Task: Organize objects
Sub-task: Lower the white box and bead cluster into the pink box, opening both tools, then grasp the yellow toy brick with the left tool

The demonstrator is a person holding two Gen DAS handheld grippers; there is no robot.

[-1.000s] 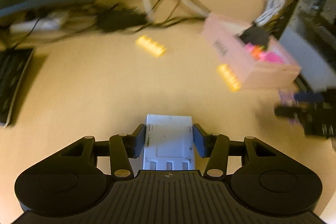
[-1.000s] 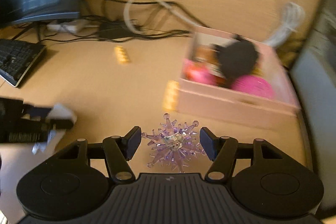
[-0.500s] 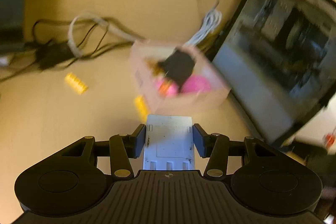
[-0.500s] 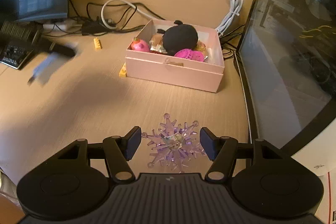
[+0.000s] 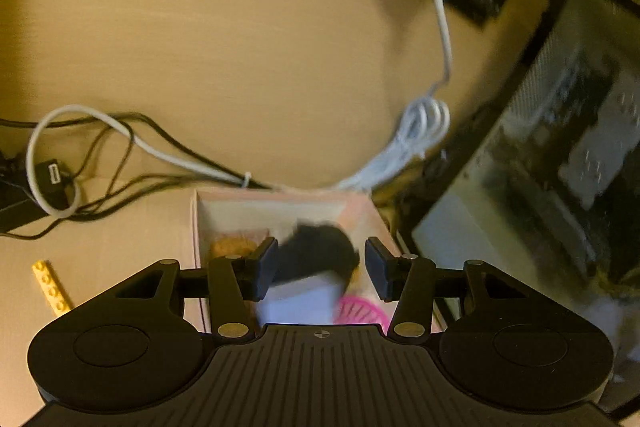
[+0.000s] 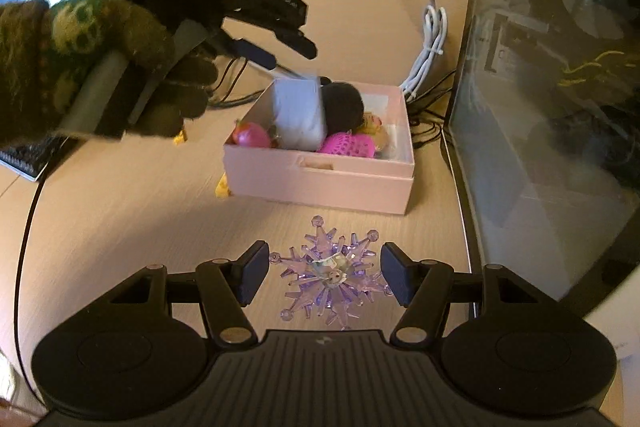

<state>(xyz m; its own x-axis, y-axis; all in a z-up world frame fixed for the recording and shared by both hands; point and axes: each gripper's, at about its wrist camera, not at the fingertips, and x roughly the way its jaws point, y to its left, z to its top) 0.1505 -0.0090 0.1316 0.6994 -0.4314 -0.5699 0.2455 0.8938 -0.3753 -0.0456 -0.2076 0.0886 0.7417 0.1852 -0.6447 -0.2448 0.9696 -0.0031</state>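
Note:
A pink box (image 6: 320, 183) stands on the desk and holds a black ball (image 6: 344, 101), a pink mesh ball (image 6: 346, 143), a pink toy (image 6: 250, 135) and a white plastic piece (image 6: 298, 113) that stands tilted inside it. My left gripper (image 5: 320, 269) is open above the box (image 5: 280, 199), with the white piece (image 5: 298, 301) blurred below its jaws. It also shows in the right wrist view (image 6: 288, 55). My right gripper (image 6: 323, 279) is shut on a purple crystal snowflake (image 6: 332, 273), held above the desk in front of the box.
A glass-sided computer case (image 6: 552, 99) stands right of the box. White cable (image 6: 432, 43) and black cables (image 5: 120, 167) lie behind it. Yellow bricks lie left of the box (image 5: 52, 287) and at its corner (image 6: 223, 187). A keyboard (image 6: 24, 159) is far left.
My left gripper moved over the pink box and opened, and the white piece dropped into the box. My right gripper kept its hold on the snowflake and drew nearer the box.

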